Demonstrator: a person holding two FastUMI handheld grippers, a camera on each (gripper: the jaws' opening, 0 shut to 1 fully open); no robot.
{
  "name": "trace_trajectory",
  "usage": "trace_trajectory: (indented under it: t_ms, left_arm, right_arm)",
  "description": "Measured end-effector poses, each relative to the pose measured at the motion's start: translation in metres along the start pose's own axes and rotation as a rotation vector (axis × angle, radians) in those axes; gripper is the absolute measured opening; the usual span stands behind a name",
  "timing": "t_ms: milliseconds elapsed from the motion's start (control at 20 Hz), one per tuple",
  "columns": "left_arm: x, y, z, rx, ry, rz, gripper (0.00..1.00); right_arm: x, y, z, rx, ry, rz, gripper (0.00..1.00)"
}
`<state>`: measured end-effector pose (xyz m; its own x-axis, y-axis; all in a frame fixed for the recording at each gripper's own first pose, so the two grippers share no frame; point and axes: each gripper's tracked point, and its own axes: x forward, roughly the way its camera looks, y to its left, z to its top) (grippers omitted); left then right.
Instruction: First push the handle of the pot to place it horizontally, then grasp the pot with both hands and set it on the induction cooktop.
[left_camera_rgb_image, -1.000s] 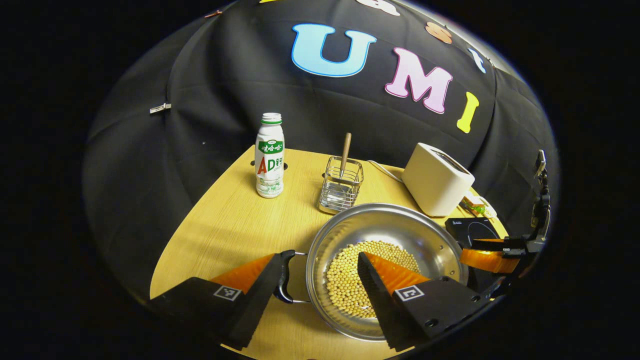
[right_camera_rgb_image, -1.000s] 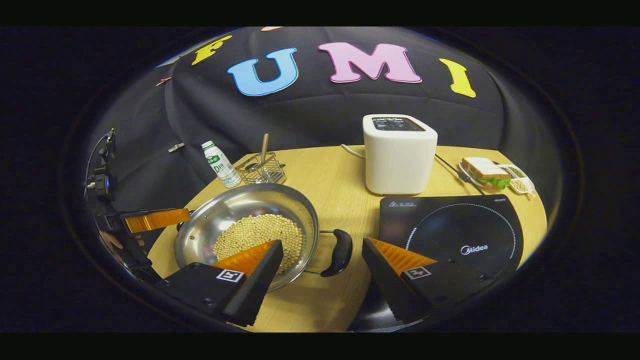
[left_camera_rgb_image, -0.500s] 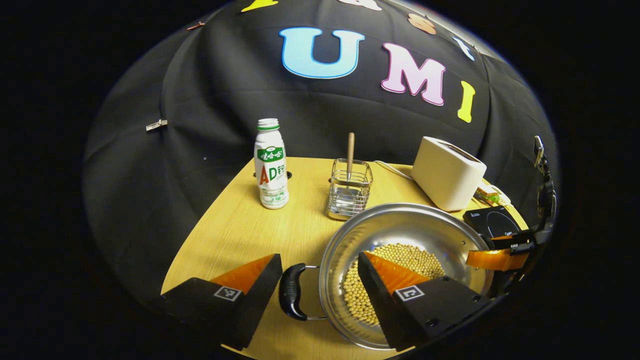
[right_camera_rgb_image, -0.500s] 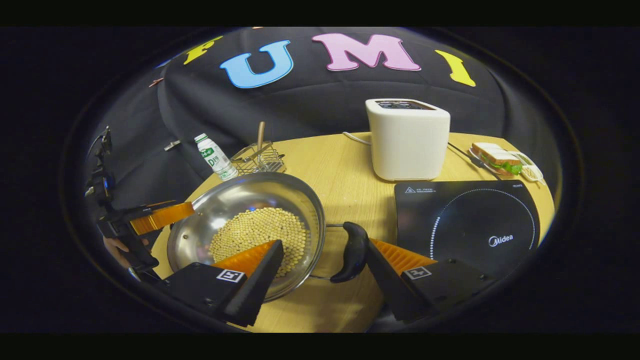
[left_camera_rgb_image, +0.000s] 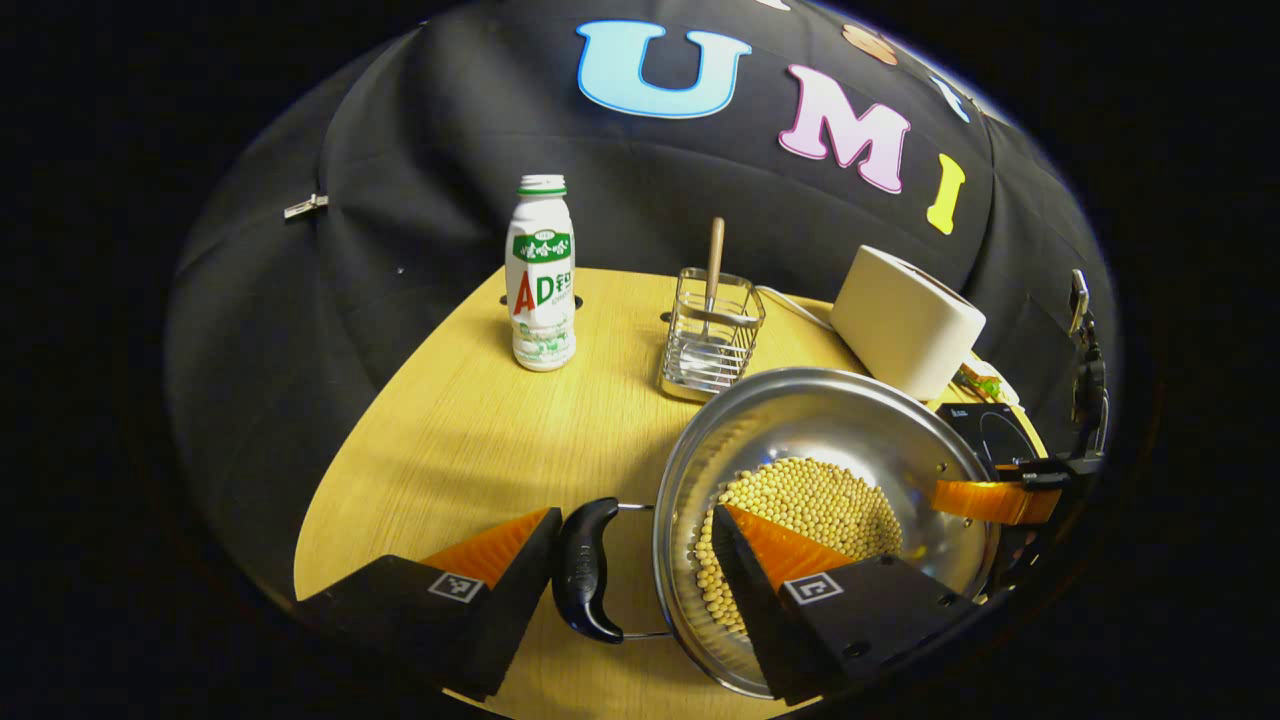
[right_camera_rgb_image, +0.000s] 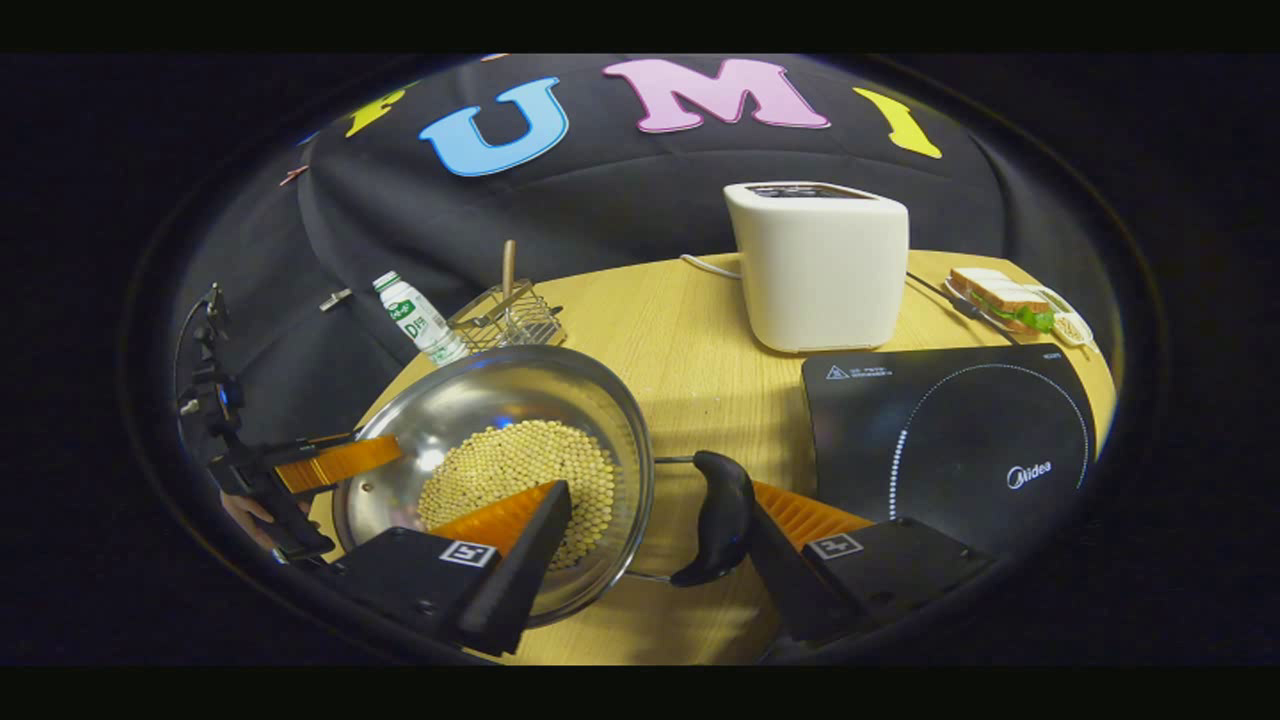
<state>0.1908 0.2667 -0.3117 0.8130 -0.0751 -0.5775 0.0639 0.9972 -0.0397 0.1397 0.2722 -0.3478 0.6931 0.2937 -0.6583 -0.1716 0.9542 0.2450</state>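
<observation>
A steel pot (left_camera_rgb_image: 820, 420) holding soybeans (left_camera_rgb_image: 815, 500) sits on the wooden table. In the left gripper view, its black side handle (left_camera_rgb_image: 585, 570) lies between my left gripper's (left_camera_rgb_image: 635, 545) open fingers, against the left finger, while the right finger hangs over the beans. In the right gripper view, the pot (right_camera_rgb_image: 480, 400) is at lower left and its other black handle (right_camera_rgb_image: 718, 515) rests against one finger of my open right gripper (right_camera_rgb_image: 655, 525). The black induction cooktop (right_camera_rgb_image: 950, 440) lies just right of the pot. Each gripper appears across the pot from the other (left_camera_rgb_image: 1000, 497) (right_camera_rgb_image: 335, 465).
A white toaster (right_camera_rgb_image: 820, 265) stands behind the cooktop, with a sandwich plate (right_camera_rgb_image: 1010, 302) at the far right. A milk bottle (left_camera_rgb_image: 541, 275) and a wire basket (left_camera_rgb_image: 712, 345) holding a wooden-handled utensil stand behind the pot. Bare table (left_camera_rgb_image: 450, 440) lies left of the pot.
Both grippers have moved in around the pot's two handles. Each handle now sits between its gripper's fingers and touches one of them. The pot looks closer in both views.
</observation>
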Motion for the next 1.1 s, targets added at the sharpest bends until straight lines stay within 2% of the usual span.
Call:
trace_trajectory:
  t_ms: [200,250,400,450,500,650,1100]
  left_arm:
    - [0.007,0.004,-0.006,-0.008,0.032,-0.01,0.81]
    - [0.008,0.006,-0.007,-0.011,0.039,-0.007,0.78]
    - [0.012,0.01,-0.012,-0.026,0.058,-0.005,0.67]
    - [0.012,0.01,-0.012,-0.027,0.057,-0.008,0.68]
    - [0.012,0.01,-0.012,-0.027,0.057,-0.012,0.67]
    - [0.013,0.01,-0.013,-0.029,0.063,-0.019,0.67]
    - [0.013,0.009,-0.019,-0.054,0.096,-0.009,0.66]
  right_arm:
    - [0.005,-0.002,0.002,-0.023,-0.002,-0.017,0.96]
    - [0.006,-0.005,0.002,-0.03,-0.004,-0.029,0.88]
    - [0.009,-0.011,0.003,-0.016,0.001,-0.048,0.82]
    - [0.01,-0.014,0.003,-0.019,0.003,-0.056,0.78]
    - [0.012,-0.013,0.003,-0.024,0.012,-0.051,0.65]
    - [0.012,-0.015,-0.008,-0.05,0.031,-0.057,0.69]
    - [0.015,-0.015,0.0,-0.066,0.042,-0.08,0.64]
